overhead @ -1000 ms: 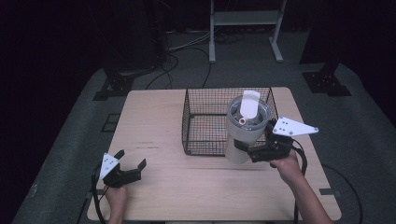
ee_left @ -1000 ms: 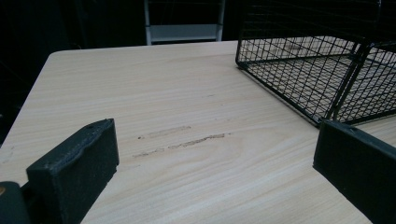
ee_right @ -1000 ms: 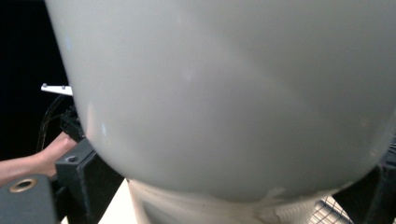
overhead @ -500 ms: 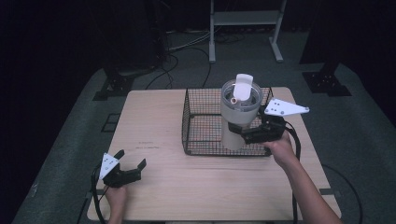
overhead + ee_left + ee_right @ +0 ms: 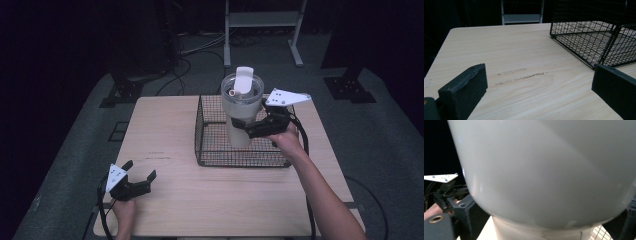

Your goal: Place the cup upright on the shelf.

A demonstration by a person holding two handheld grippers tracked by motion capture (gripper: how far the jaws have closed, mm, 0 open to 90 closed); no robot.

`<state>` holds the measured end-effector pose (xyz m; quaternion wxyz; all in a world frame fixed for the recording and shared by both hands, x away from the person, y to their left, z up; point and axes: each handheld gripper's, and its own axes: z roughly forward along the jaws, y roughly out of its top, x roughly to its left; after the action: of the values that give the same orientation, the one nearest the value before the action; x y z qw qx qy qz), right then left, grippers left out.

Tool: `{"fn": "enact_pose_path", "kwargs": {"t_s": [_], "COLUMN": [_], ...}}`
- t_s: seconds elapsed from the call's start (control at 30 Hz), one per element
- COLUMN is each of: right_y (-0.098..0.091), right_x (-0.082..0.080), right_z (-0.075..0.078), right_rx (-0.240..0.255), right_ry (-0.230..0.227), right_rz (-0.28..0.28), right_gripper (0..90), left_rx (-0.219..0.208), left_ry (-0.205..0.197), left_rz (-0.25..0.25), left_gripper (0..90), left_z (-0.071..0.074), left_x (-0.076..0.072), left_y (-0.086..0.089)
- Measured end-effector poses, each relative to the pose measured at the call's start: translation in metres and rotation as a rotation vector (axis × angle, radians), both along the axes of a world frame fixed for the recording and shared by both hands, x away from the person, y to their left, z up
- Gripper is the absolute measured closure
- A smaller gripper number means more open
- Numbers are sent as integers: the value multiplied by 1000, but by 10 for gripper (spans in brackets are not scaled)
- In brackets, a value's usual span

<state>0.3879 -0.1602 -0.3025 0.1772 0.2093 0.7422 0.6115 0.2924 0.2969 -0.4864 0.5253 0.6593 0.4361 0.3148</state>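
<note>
While the right claw [image 5: 245,128] clamps the pale tumbler [image 5: 240,112] around its lower body, the cup stands upright above the wire basket [image 5: 210,150], its base down inside the basket's walls as the high view shows it, though whether it touches the mesh floor cannot be told. Above the claw, the tumbler's wide upper part carries a lid with a flipped-up white tab [image 5: 244,80]. From the right gripper view, the tumbler [image 5: 544,170] sits right against the camera between the two black jaws, one at each side of its narrower base, and a bit of basket mesh [image 5: 596,233] shows below and to the right of it. Behind the claw, the person's right hand [image 5: 286,141] grips the handle, with the forearm running back toward the near edge of the desk [image 5: 165,120]. Far off to the tumbler's left, the left claw [image 5: 140,179] rests low over the near left part of the desk, its jaws spread wide and holding nothing. Ahead of that claw and to its right, the basket's near corner [image 5: 599,50] stands on bare wood, well apart from the jaws.
</note>
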Motion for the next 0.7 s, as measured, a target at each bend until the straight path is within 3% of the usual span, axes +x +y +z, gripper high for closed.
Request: {"fn": "enact_pose_path", "kwargs": {"t_s": [0.7], "right_y": [27], "right_x": [52], "right_z": [0], "right_rx": [-26], "right_ry": [42], "right_rz": [5], "right_gripper": [75], "left_rx": [-9], "left_ry": [-6], "left_rz": [-4], "left_gripper": [0], "left_z": [0], "left_x": [-1], "left_y": [2]}}
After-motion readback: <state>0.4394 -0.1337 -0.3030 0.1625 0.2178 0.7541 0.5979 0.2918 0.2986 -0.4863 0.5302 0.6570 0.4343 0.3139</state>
